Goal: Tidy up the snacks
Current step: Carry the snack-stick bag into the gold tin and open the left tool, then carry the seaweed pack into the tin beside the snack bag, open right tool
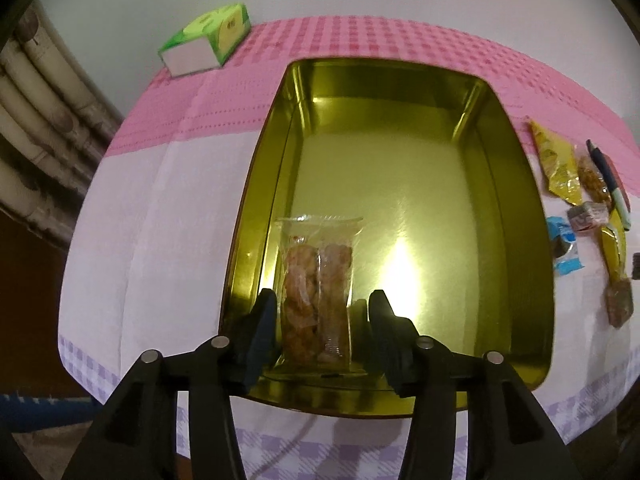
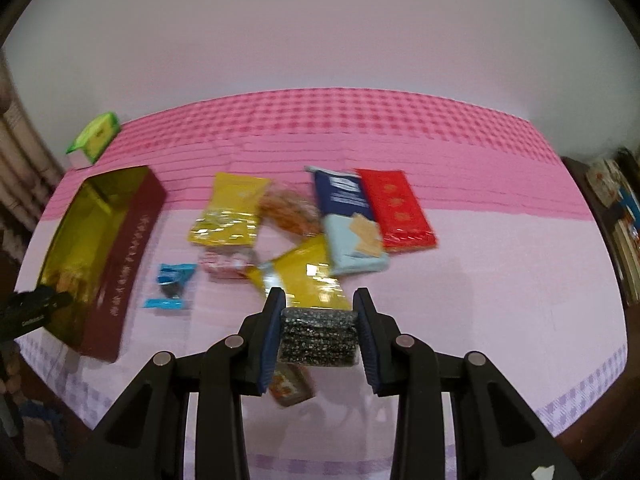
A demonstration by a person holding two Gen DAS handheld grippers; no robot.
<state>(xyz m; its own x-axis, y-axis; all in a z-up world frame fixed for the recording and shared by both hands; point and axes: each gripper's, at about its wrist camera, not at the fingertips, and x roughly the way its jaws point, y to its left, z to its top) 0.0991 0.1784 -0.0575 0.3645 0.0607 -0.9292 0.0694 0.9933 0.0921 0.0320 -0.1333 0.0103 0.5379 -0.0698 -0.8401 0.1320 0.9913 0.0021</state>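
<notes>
My left gripper (image 1: 320, 312) hangs over the near end of an open gold tin (image 1: 508, 200) with its jaws apart. A clear packet of orange-brown snacks (image 1: 316, 292) lies between them on the tin floor, with gaps on both sides. My right gripper (image 2: 318, 330) is shut on a black sesame bar (image 2: 318, 338), held above the cloth. Ahead of it lie loose snacks: two yellow packs (image 2: 230, 212), a blue cracker box (image 2: 348, 220), a red pack (image 2: 396, 210), a small blue packet (image 2: 172, 284). The tin (image 2: 120, 256) is at the left.
A green tissue box (image 1: 208, 38) sits at the table's far left corner. Pipes run along the left wall. Several snacks (image 1: 576, 200) lie right of the tin. A small wrapped snack (image 2: 290, 386) lies under my right gripper. A shelf (image 2: 616, 216) stands at the right.
</notes>
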